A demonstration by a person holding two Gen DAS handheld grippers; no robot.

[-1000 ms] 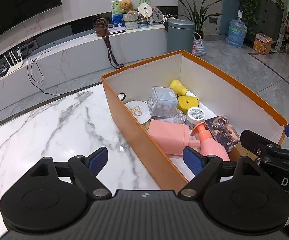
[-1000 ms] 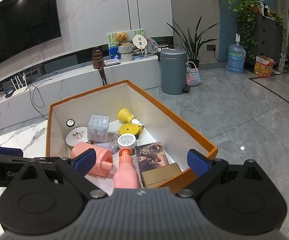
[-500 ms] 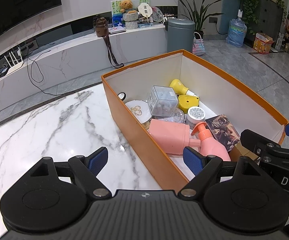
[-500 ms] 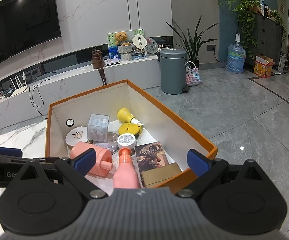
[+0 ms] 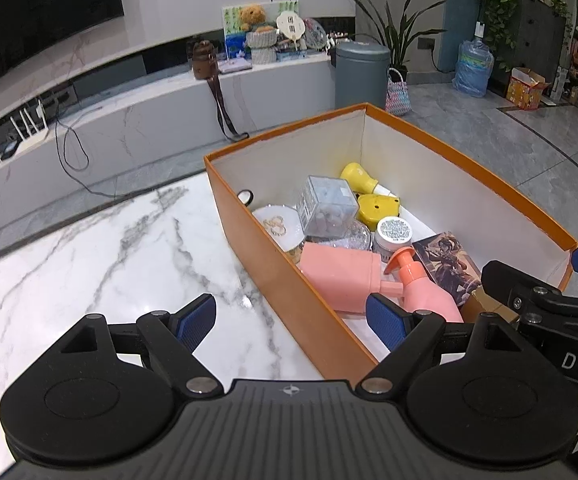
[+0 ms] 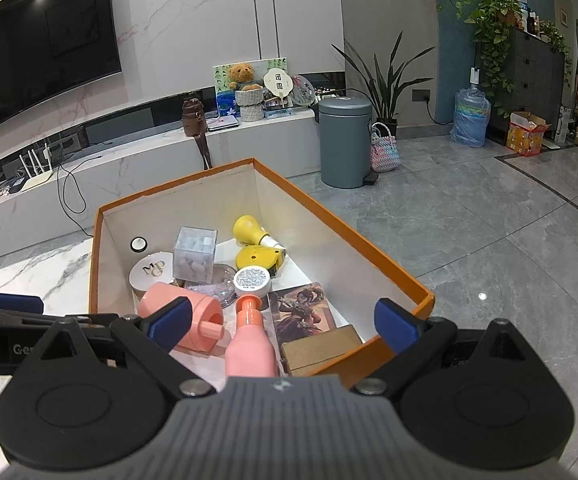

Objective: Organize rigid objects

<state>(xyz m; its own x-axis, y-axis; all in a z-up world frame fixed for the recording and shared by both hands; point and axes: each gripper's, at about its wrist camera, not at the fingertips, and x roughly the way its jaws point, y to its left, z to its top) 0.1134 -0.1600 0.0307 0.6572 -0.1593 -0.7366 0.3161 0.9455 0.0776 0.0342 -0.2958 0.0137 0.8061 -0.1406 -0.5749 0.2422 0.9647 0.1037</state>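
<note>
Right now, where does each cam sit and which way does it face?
Left wrist: on the left hand-held gripper, open over the marble table, facing the orange box; the right hand-held gripper intrudes at right.
Right wrist: on the right hand-held gripper, open at the box's near end, facing the room; left one at left.
Shared: box, pink bottle.

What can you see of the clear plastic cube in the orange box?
The clear plastic cube is a small transparent box with pale rounded pieces inside, apparently closed. It sits upright toward the far left of the orange box, resting partly on a round glittery clear lid. The white compact sits beside it, the yellow bulb-shaped item on its other side. Neither gripper touches it.
</note>
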